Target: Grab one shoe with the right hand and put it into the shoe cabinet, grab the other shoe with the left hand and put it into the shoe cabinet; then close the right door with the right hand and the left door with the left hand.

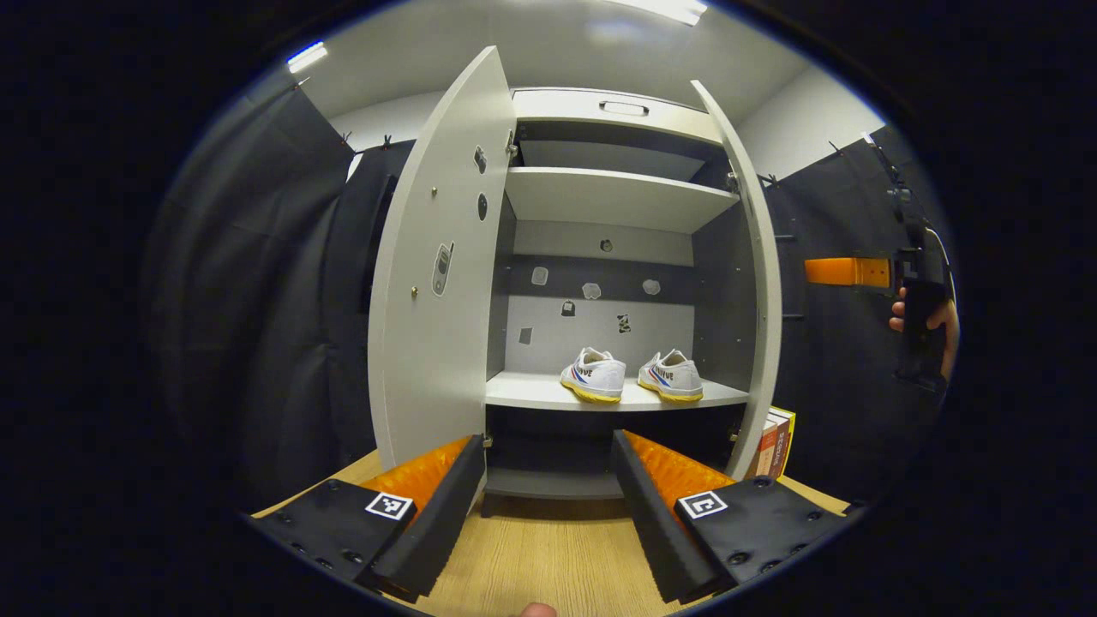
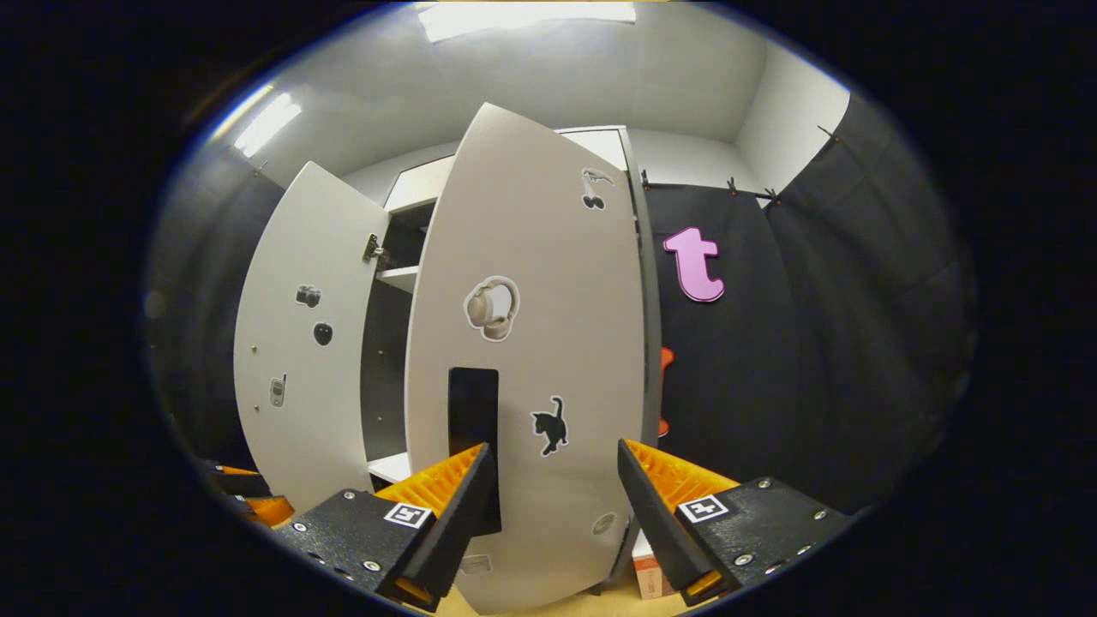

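Currently we see both white sneakers, left one [image 1: 594,375] and right one [image 1: 672,375], side by side on the middle shelf [image 1: 531,392] of the shoe cabinet [image 1: 617,111], frame center. Left gripper [image 1: 548,480] fingers apart, holding nothing, low in frame. Right gripper [image 2: 555,484] fingers apart, facing the right door [image 2: 531,343] near its black handle [image 2: 473,411]. Left door [image 1: 437,266] stands open.
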